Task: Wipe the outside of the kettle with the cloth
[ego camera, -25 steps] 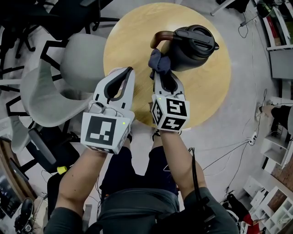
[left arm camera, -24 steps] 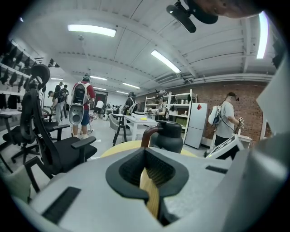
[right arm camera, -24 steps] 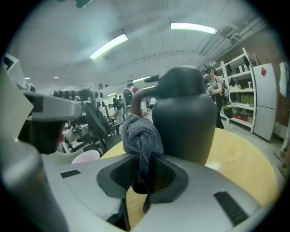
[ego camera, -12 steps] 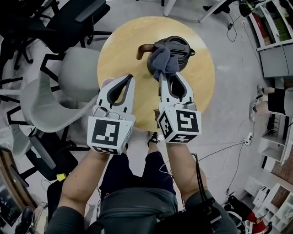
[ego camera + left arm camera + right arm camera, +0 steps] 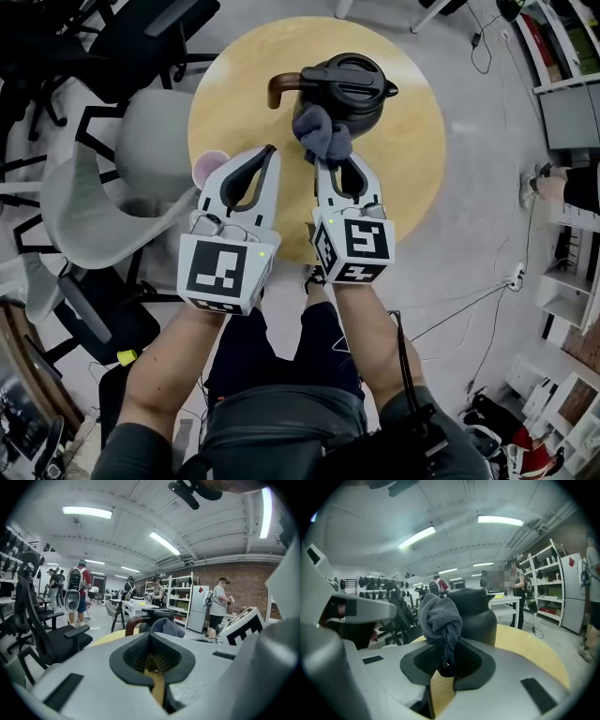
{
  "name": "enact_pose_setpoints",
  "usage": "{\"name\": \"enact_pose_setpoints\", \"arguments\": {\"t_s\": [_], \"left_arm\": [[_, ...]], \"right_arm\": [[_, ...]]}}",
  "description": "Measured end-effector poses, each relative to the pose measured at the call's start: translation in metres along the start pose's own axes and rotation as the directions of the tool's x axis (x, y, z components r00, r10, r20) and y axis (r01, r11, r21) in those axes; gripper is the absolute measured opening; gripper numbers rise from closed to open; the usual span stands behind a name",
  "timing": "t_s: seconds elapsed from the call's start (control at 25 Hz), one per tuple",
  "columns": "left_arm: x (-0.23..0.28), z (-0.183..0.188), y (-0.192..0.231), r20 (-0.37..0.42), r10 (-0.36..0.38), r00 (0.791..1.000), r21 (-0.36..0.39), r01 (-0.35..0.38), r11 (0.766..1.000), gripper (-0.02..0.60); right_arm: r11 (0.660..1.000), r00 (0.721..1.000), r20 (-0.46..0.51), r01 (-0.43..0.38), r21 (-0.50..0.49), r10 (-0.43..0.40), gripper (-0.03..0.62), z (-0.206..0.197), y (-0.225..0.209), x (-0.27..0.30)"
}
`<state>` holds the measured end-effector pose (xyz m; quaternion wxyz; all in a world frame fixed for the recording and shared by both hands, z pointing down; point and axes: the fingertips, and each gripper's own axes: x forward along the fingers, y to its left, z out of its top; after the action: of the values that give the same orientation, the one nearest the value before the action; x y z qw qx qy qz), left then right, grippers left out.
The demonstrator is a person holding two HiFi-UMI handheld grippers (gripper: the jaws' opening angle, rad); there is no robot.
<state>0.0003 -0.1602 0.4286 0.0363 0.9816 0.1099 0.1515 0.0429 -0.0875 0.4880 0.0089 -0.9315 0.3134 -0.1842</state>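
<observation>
**Right tongs** point(image 5: 446, 663): closed on a dark grey cloth point(image 5: 439, 613). A lower fold of the cloth is pinched between the ribbed black pads, and the bunched upper part stands free beyond the tips.

**Left tongs** point(image 5: 151, 638): closed and empty. The tips meet, leaving only the oval hollow between the pads, through which a strip of pale wood shows.

**Head view:** the 2 tongs lie side by side, both pointing away from the person. The left tongs point(image 5: 269, 150) are over the near-left edge of the counter point(image 5: 412, 159) and apart from the kettle. The right tongs point(image 5: 330, 164) carry the cloth point(image 5: 321, 134) up against the near side of the black kettle point(image 5: 352, 89). How firmly the cloth presses cannot be told.

**Kettle:** it stands upright on the far half of the round wooden counter. Its brown handle point(image 5: 279, 86) points to the person's left and its spout to the right. In the right gripper view the cloth overlaps the left flank of the kettle point(image 5: 478, 616).

**Tongs, rear ends:** each carries 1 marker cube, the left point(image 5: 223, 272) and the right point(image 5: 356, 246), with bare forearms behind them.

**Surroundings:** a small pink round object point(image 5: 208, 169), partly hidden, sits just left of the left tongs. A grey chair point(image 5: 141, 159) stands at the left of the counter, with black office chairs point(image 5: 141, 37) beyond it. The left gripper view shows standing people, shelving point(image 5: 180, 595) and a brick wall point(image 5: 243, 583).
</observation>
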Motion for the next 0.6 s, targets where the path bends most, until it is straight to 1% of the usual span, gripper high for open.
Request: {"name": "enact_pose_setpoints", "arguments": {"t_s": [0.28,0.48,0.6], "left_arm": [[0.007,-0.025,-0.009,-0.04,-0.006,0.999,0.004,0.006,1.0,0.009],[0.006,-0.037,-0.01,-0.062,0.0,0.998,0.007,0.001,1.0,0.009],[0.004,-0.04,-0.01,-0.065,0.0,0.998,0.004,0.001,1.0,0.009]], "right_arm": [[1.0,0.995,-0.102,0.008,0.017,-0.007,0.086,-0.059,-0.014,0.019],[0.999,0.988,-0.154,0.015,0.028,-0.01,0.086,-0.086,-0.023,0.025],[0.999,0.984,-0.178,0.005,0.05,0.004,0.086,-0.096,-0.024,0.027]]}}
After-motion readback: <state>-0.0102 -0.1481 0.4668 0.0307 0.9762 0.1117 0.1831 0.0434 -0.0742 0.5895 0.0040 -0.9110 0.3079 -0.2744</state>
